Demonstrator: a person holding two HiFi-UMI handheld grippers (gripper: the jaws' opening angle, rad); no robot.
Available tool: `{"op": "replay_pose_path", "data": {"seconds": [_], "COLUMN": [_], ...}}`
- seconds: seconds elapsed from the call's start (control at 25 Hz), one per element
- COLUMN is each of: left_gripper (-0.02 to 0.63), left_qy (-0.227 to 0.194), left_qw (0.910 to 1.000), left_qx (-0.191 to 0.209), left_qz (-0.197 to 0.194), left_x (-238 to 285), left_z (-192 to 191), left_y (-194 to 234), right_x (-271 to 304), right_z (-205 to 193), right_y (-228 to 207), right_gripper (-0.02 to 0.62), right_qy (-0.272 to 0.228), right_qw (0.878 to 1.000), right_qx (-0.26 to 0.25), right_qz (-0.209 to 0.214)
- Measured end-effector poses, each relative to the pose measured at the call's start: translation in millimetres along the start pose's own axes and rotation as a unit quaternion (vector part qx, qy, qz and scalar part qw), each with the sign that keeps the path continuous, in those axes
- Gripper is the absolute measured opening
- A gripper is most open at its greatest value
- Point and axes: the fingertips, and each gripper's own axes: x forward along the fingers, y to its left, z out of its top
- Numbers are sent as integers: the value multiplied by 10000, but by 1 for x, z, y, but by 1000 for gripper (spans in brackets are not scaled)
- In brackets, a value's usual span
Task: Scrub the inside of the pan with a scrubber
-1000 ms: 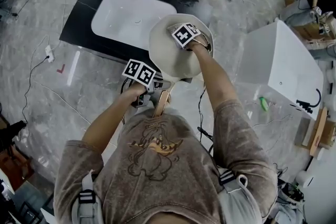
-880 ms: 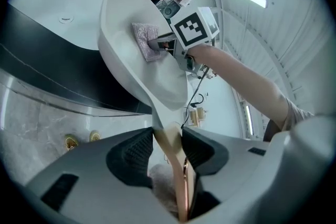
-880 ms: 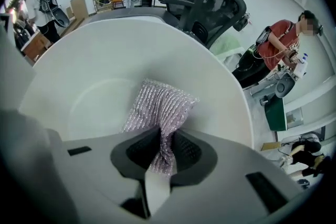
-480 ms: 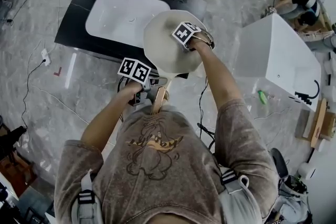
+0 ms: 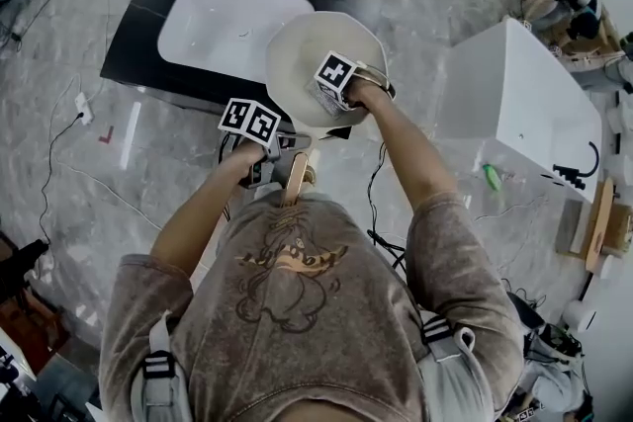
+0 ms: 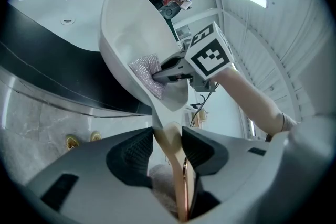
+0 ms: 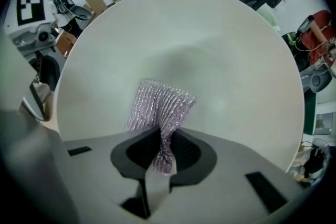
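- Gripping the pan (image 5: pixel 312 49) by its handle (image 5: pixel 296 179): the left gripper (image 6: pixel 168 145) has its jaws partly apart, pads pressed on either side of the pale wooden handle, at the low centre of the left gripper view.
- Pan look: round, cream-white inside and out, matte, with a smooth curved wall and no grime that I can make out.
- Pan place: top centre of the head view, held up off any surface and tilted, inside facing the right gripper. Its outline overlaps the near edge of the black counter (image 5: pixel 134 54).
- The right gripper (image 7: pixel 161 152) has its jaws closed tight, pinching the scrubber (image 7: pixel 160 107) at its bunched lower end.
- Scrubber look: silvery-lilac ribbed mesh, sparkly, fanned out above the jaws. Its spread end lies against the pan's inner surface, lower left of centre in the right gripper view.
- Left gripper view: the scrubber sits low on the pan's inside wall, near the handle end.
- White basin (image 5: pixel 213 25) is set in the counter, upper left of the head view; white cabinet (image 5: pixel 524 109) at right.
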Motion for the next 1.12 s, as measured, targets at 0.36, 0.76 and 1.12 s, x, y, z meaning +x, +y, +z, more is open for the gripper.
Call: {"op": "replay_pose_path", "data": {"seconds": [0.36,0.76,1.12], "left_gripper": [190,193,99], "left_qy": [74,447,133], "left_qw": [10000,9981,9969], "left_qx": [20,410,723], "left_qz": [49,61,263], "left_x": [0,-7,-53], "left_z": [-1,-9,0], "left_y": [0,-6,-17], "right_x": [5,-7,-54], "right_z": [12,14,22], "right_y": [34,26,26], "right_gripper": [78,78,78], "right_qy": [-311,-876,-1888], "right_qw": [9982,9924,9755], "right_qx": [148,609,944], "right_qz": [481,618,624]}}
